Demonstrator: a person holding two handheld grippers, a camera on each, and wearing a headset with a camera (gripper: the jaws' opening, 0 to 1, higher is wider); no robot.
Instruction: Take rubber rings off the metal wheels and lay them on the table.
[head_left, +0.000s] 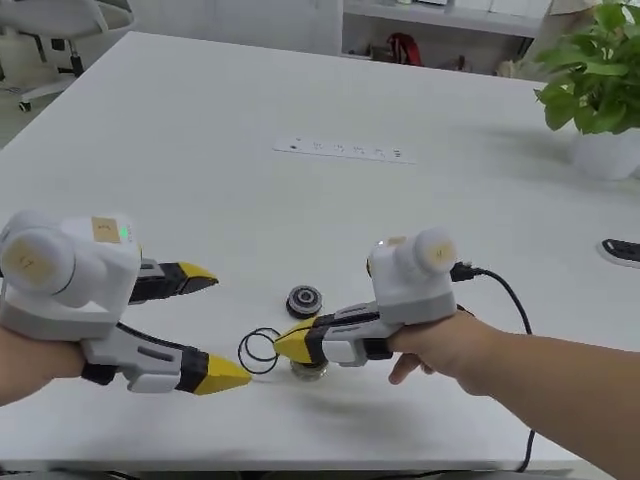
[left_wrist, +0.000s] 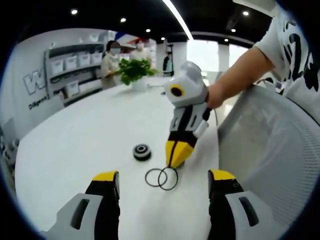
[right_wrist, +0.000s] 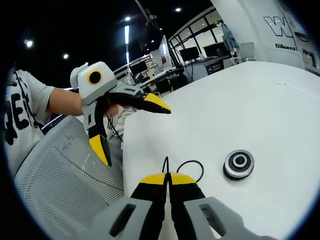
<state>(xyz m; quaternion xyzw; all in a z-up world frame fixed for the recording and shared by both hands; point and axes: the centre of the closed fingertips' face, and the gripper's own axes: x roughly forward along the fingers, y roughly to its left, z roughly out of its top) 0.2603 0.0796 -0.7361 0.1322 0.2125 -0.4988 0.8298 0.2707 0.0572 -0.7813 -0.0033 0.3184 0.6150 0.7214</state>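
Left gripper (head_left: 210, 323): nearest us, jaws spread wide, nothing between them.
Rubber rings (left_wrist: 161, 178): two thin black loops lying flat and overlapping on the table, just ahead of the left tips and touching or nearly touching the right tips.
Right gripper (head_left: 287, 343): jaws pressed together. We cannot tell whether a ring's edge is nipped between them.
Near wheel (head_left: 310, 370): just under the right jaws and partly hidden by them. It looks bare metal.
Far wheel (head_left: 304, 300): just beyond the right tips and well ahead of the left ones. It lies flat with its axle upright, and its dark outer band looks to us like a ring not yet taken off.
Deciding relation: we judge the right gripper nearer the far wheel. Its band is round, so any side suits.
Table (head_left: 400, 220): bears the rings and both wheels.
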